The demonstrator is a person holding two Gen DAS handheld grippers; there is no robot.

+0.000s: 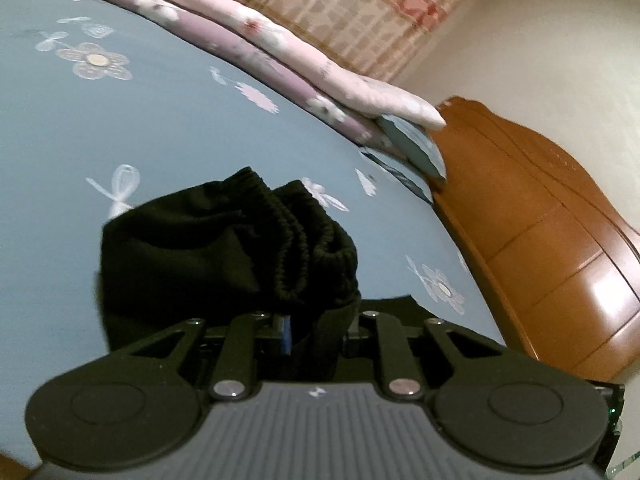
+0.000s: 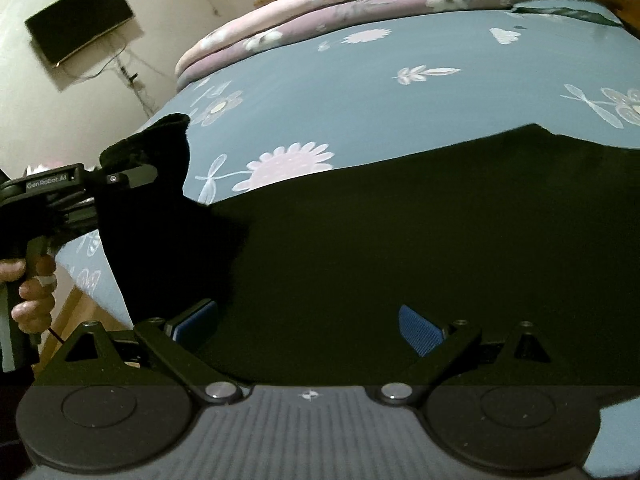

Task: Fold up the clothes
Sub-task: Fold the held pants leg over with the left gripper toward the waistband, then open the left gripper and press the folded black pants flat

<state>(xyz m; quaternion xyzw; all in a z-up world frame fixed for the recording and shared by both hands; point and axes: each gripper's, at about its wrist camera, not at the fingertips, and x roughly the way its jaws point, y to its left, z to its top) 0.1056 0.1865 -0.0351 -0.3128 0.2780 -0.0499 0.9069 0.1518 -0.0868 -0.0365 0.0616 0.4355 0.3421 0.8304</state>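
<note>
- Spreading across the lower and middle part of the right wrist view, a black garment (image 2: pixel 400 240) is seen lying on a blue bedsheet (image 2: pixel 400 92) printed with pale flowers and dragonflies.
- At the left of that view, one end of the garment is lifted off the bed and is pinched in the left gripper (image 2: pixel 132 172), which is held by a person's hand (image 2: pixel 30 292) at the left edge of the frame.
- In the left wrist view, the garment's gathered elastic waistband (image 1: pixel 304 236) is bunched at the centre of the frame, and the cloth is clamped between the tongs of the left gripper (image 1: pixel 316 332), which stand close together on it.
- At the bottom of the right wrist view, the right gripper (image 2: pixel 312 328) is shown with its blue-padded fingers (image 2: pixel 420 330) spread wide apart over the black cloth; whether the pads touch the cloth cannot be told.
- Folded quilts (image 1: pixel 248 44) in pink and mauve are stacked along the far side of the bed, at the top of both views.
- An orange wooden headboard (image 1: pixel 540 220) is seen at the right of the left wrist view.
- A dark wall-mounted screen (image 2: pixel 80 20) is seen at the upper left of the right wrist view.
</note>
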